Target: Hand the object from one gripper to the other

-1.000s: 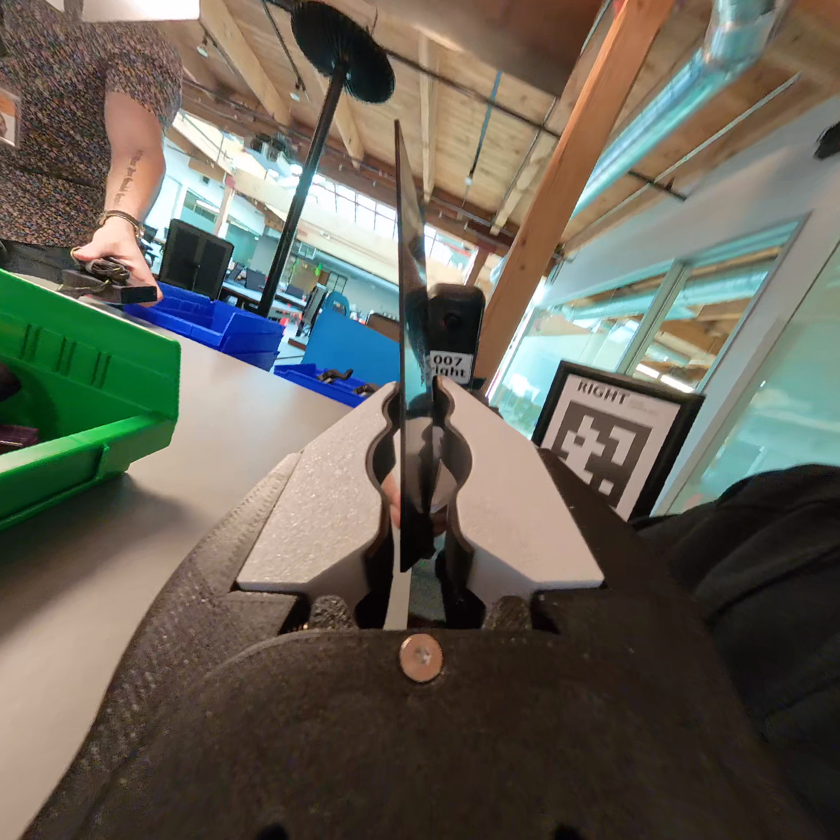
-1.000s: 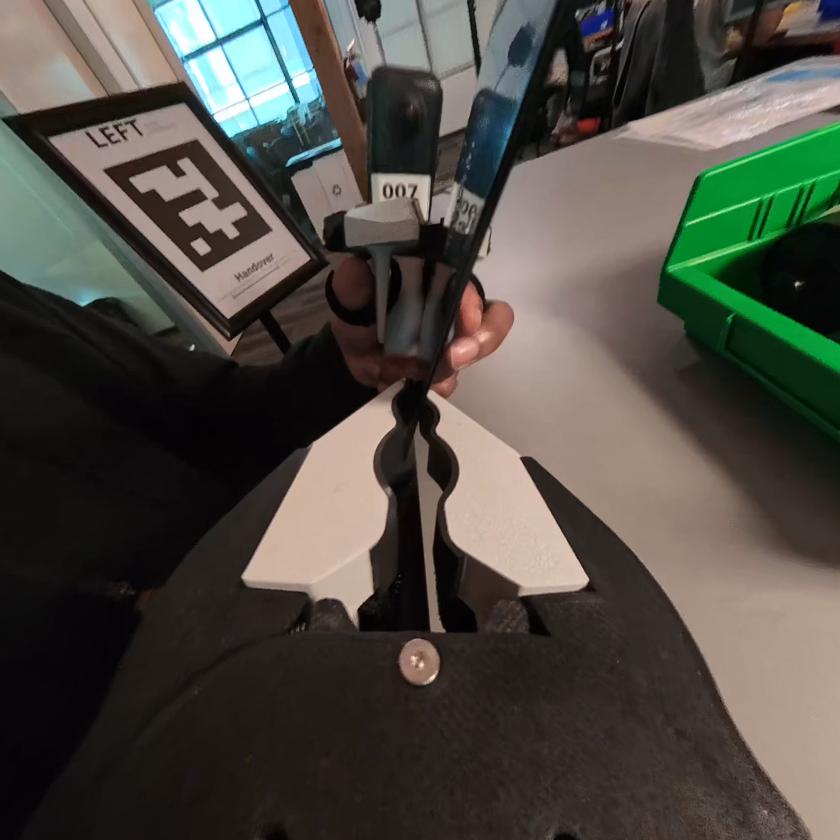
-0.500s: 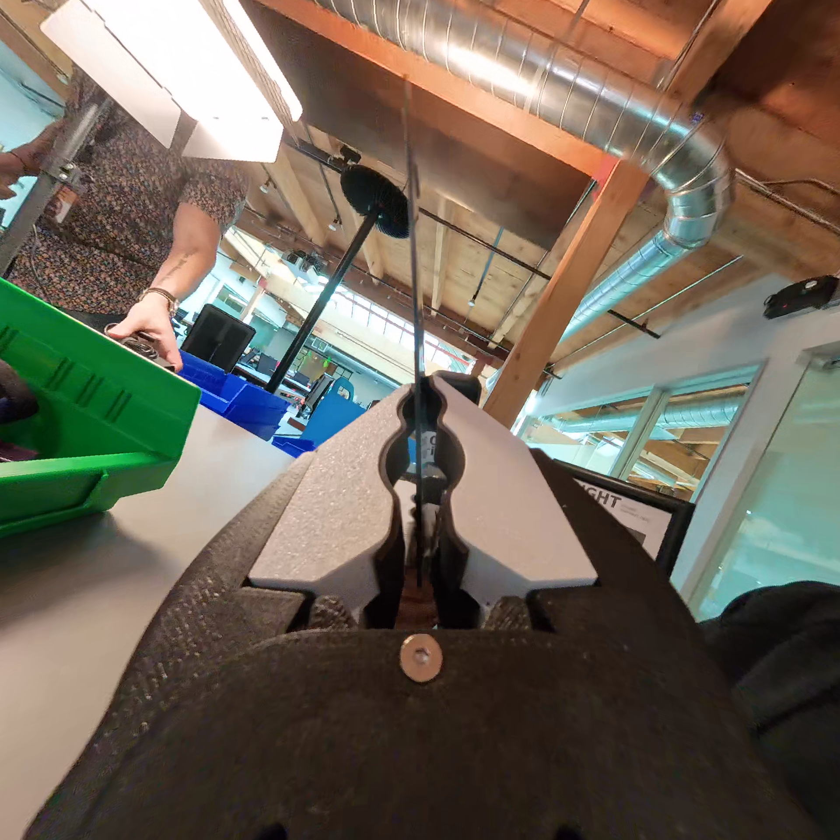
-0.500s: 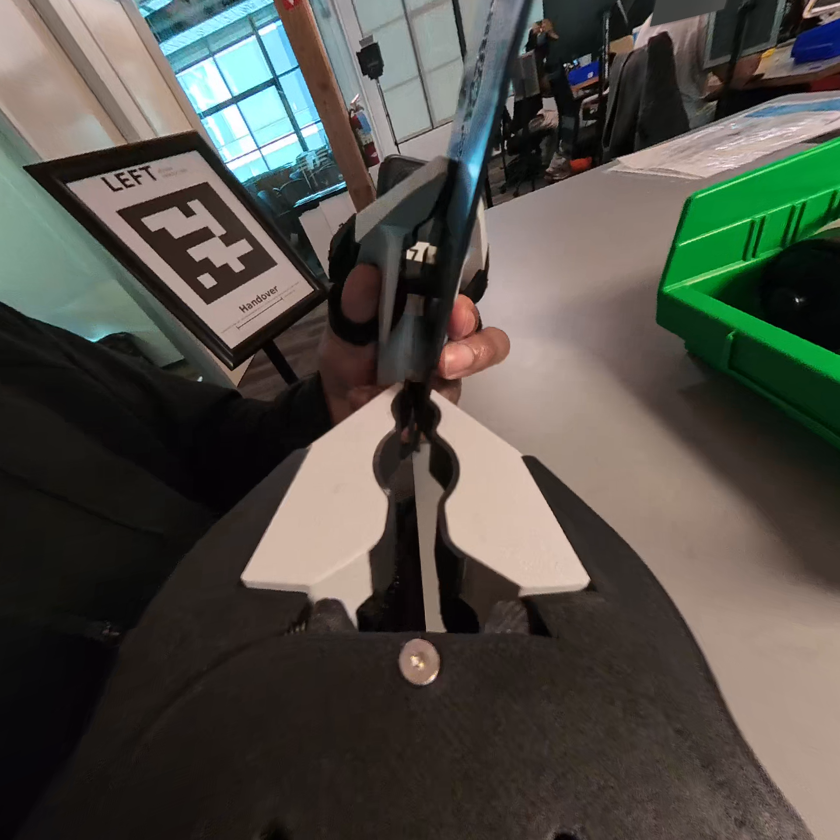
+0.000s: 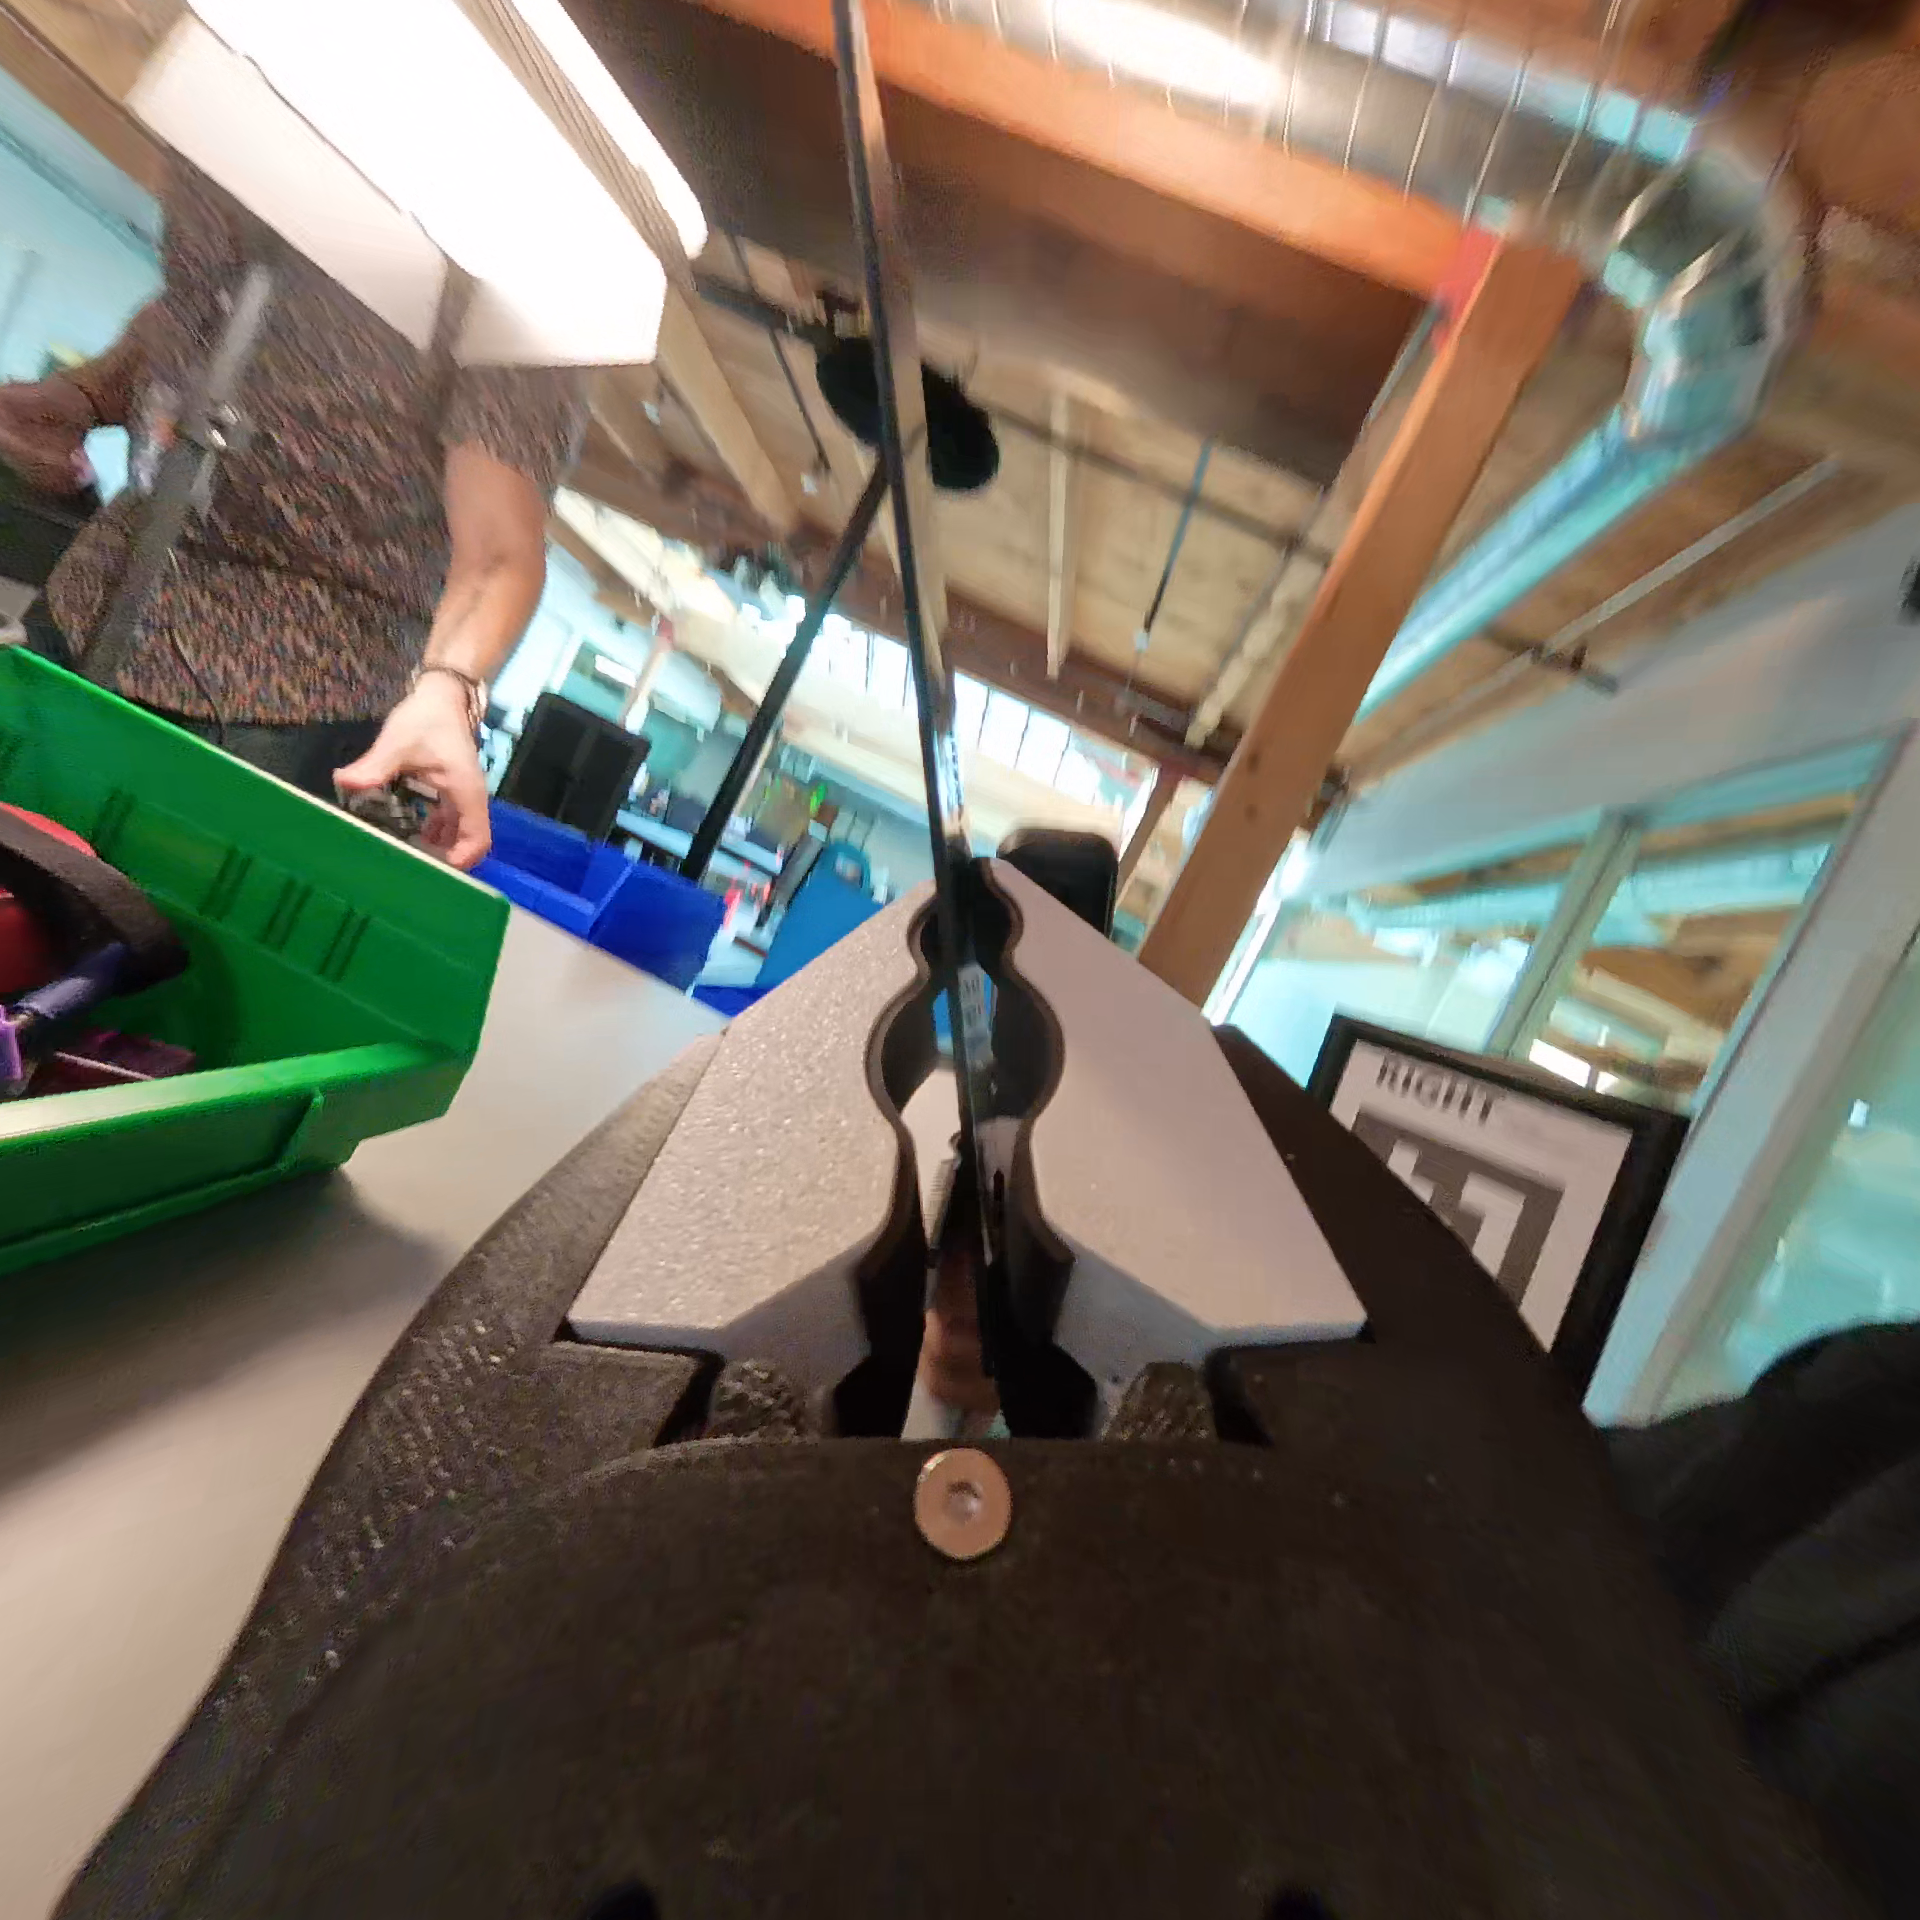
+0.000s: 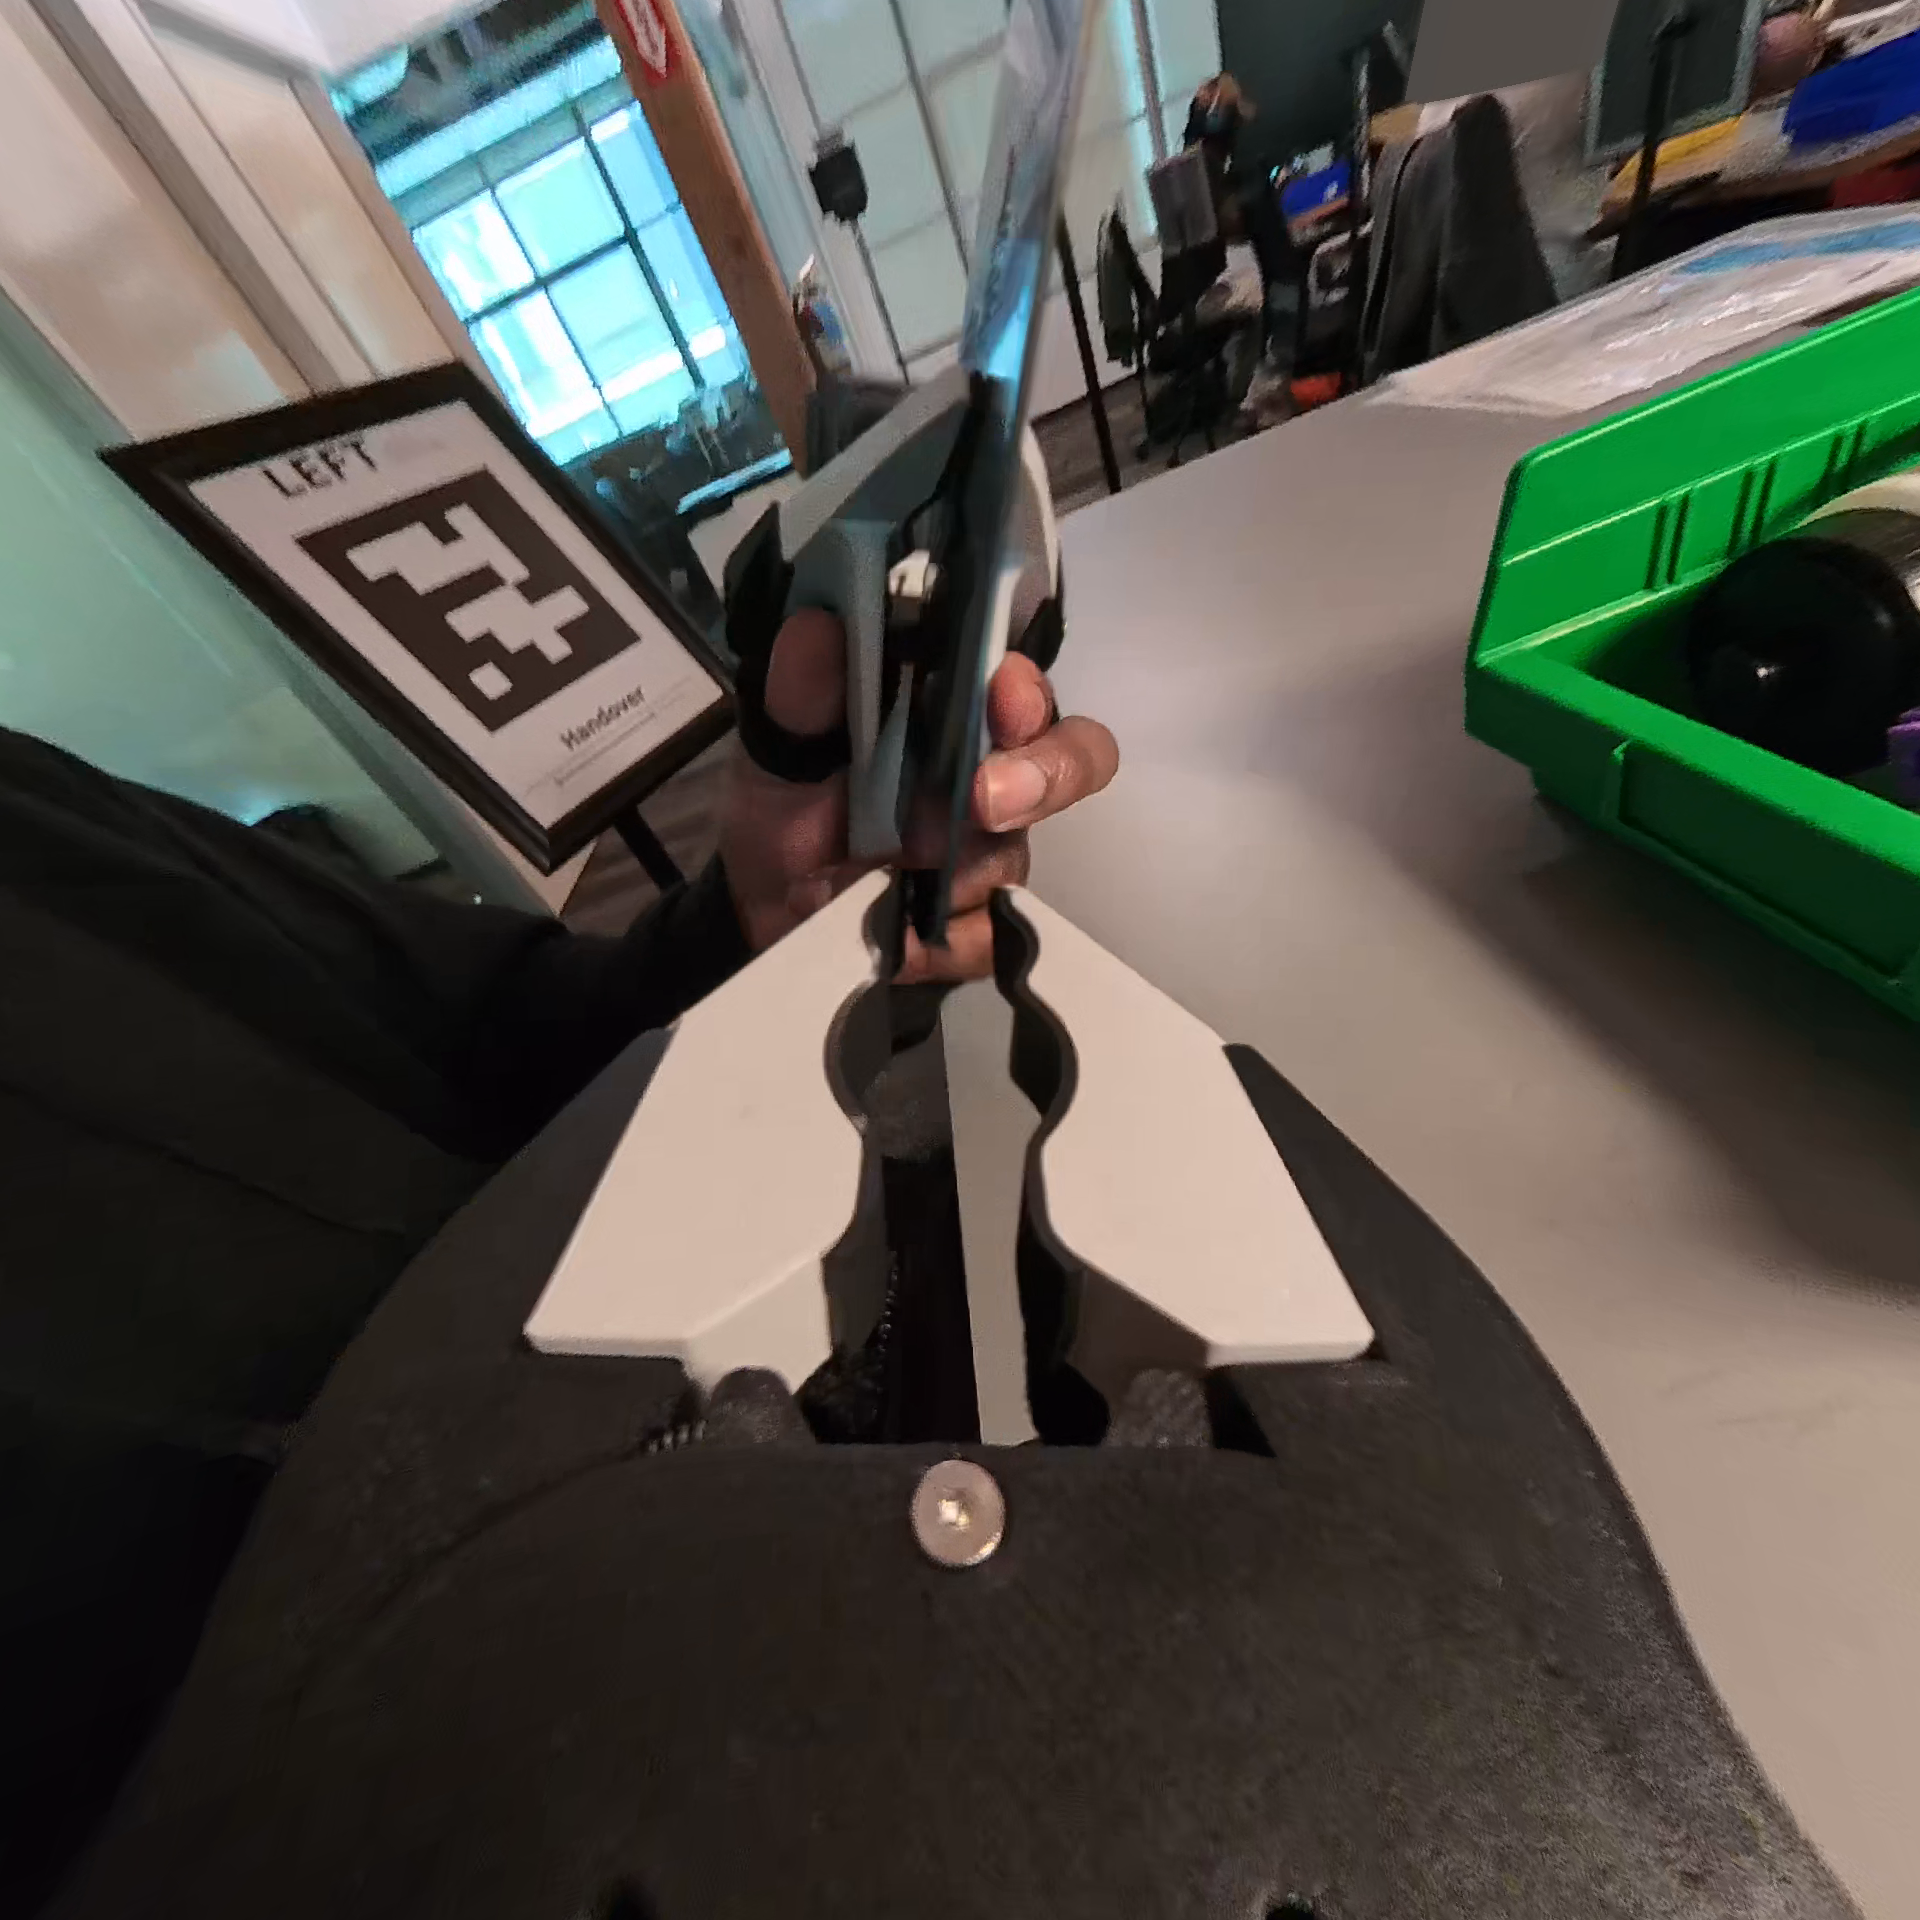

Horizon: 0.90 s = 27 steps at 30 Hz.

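A thin flat dark plate (image 5: 902, 520) stands on edge and runs upward out of my left gripper (image 5: 966, 883), which is shut on its lower part. In the right wrist view the same plate (image 6: 1013, 312) rises from the left gripper (image 6: 935, 644), held in a hand just ahead. My right gripper (image 6: 943, 914) is open by a narrow gap. The plate's bottom edge sits right at its fingertips, with nothing deeper between the jaws. In the left wrist view the right gripper is mostly hidden behind my left fingers.
A green bin (image 5: 312, 935) holding objects sits on the grey table (image 5: 208, 1403); it shows at the right in the right wrist view (image 6: 1662, 582). Framed marker signs (image 5: 1496, 1174) (image 6: 457, 603) stand at the table edge. A person (image 5: 312, 540) stands near blue bins (image 5: 623, 894). Left tips to right tips: about 7 cm.
My right gripper's jaws have parted and the plate has slid out of them to the fingertips. My left gripper has stayed shut on the plate and tilted it upward.
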Each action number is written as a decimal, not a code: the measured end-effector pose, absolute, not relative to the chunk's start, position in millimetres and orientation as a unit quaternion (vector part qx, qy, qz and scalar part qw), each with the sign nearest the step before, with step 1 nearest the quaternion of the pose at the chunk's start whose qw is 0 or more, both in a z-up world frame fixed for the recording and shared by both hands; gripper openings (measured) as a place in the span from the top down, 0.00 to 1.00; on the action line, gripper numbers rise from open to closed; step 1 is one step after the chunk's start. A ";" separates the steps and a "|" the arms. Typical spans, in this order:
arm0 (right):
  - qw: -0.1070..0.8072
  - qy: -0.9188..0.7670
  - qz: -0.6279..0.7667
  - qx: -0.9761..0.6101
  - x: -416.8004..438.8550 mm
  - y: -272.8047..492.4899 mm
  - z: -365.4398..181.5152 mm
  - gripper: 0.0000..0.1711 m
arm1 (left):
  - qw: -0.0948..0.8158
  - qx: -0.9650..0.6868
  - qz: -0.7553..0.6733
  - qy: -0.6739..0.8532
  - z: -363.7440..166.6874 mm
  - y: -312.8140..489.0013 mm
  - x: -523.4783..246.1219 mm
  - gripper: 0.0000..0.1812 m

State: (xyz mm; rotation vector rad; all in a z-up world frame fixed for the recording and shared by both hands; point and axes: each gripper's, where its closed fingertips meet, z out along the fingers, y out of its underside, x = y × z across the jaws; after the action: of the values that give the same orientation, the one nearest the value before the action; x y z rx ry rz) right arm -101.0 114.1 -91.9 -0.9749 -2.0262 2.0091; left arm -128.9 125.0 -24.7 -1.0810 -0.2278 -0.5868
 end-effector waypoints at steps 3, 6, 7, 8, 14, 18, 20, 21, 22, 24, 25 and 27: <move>0.062 -0.655 0.676 -0.332 -105.1 115.0 -89.7 0.82 | 0.843 -0.422 -0.295 -0.153 -15.2 110.9 -145.3 0.99; 0.042 -0.647 0.687 -0.328 -106.8 104.1 -91.1 0.76 | 0.856 -0.391 -0.290 -0.173 -14.9 110.8 -147.1 0.99; 0.045 -0.642 0.693 -0.323 -108.2 101.2 -89.6 0.78 | 0.858 -0.392 -0.281 -0.178 -16.4 113.6 -145.9 0.99; 0.054 -0.634 0.701 -0.322 -111.1 100.8 -86.6 0.83 | 0.857 -0.396 -0.275 -0.182 -18.3 117.2 -144.2 0.98; 0.072 -0.603 0.727 -0.320 -112.7 112.5 -73.3 0.97 | 0.855 -0.419 -0.256 -0.167 -16.8 116.5 -140.3 0.97; 0.077 -0.615 0.723 -0.304 -105.7 112.3 -67.9 0.98 | 0.853 -0.428 -0.265 -0.138 -11.5 115.4 -133.7 0.97; 0.071 -0.626 0.716 -0.300 -101.2 113.4 -68.3 0.98 | 0.854 -0.432 -0.259 -0.134 -9.0 113.5 -134.3 0.96; 0.067 -0.634 0.712 -0.296 -97.8 113.8 -69.2 0.98 | 0.855 -0.431 -0.256 -0.130 -7.4 111.0 -134.7 0.95; 0.064 -0.641 0.707 -0.292 -94.9 114.9 -70.1 0.98 | 0.857 -0.431 -0.254 -0.126 -6.2 108.8 -135.2 0.96; 0.068 -0.641 0.707 -0.291 -93.8 120.7 -68.1 0.98 | 0.854 -0.437 -0.261 -0.108 -5.5 107.1 -132.2 0.98; 0.071 -0.635 0.712 -0.291 -94.4 123.7 -65.6 0.98 | 0.855 -0.434 -0.266 -0.104 -4.9 106.8 -131.2 0.98; 0.089 -0.603 0.736 -0.294 -99.2 130.4 -55.4 0.97 | 0.864 -0.411 -0.262 -0.129 -4.3 105.5 -137.3 0.98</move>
State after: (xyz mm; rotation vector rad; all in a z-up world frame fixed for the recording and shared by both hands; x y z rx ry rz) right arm -99.2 130.4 -55.4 -0.8743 -1.7929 2.1906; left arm -137.3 105.5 -4.3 -0.8609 -0.2704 -0.5483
